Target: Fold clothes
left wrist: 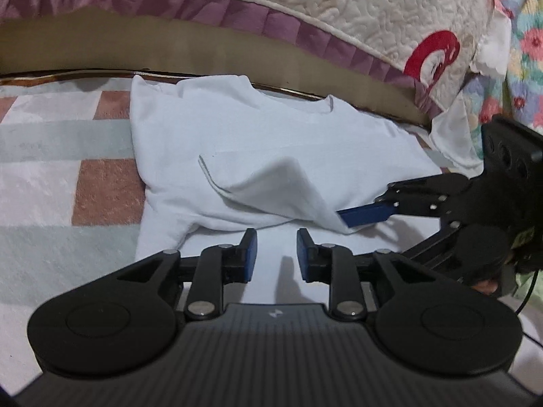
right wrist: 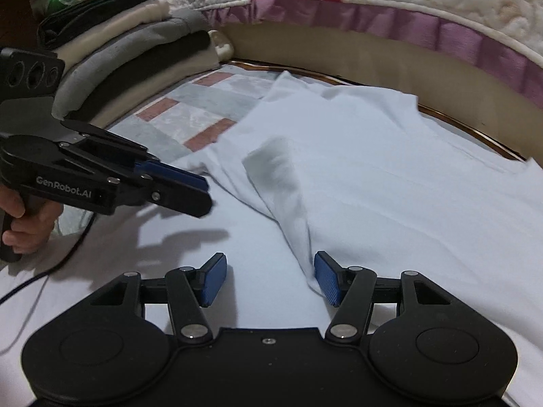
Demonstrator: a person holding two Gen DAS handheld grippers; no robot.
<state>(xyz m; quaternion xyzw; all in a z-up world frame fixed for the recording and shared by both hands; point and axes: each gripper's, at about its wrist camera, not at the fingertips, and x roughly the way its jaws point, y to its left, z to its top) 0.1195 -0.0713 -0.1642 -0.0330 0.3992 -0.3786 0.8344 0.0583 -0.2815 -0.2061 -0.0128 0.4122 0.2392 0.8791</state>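
Left gripper [left wrist: 276, 252]: jaws parted, holding nothing, hovering just above the near part of the white T-shirt [left wrist: 237, 142]. Right gripper [right wrist: 269, 278]: jaws parted wide; a raised fold of the shirt lies against the inner face of its right finger [right wrist: 327, 278], and the other finger is clear of the cloth, so nothing is clamped. White T-shirt: spread on a checked mat [left wrist: 68, 176], collar toward a quilted bedspread [left wrist: 339, 17]. Stack of folded clothes [right wrist: 135, 44]: at the far left in the right wrist view, beside the mat. No containers are visible.
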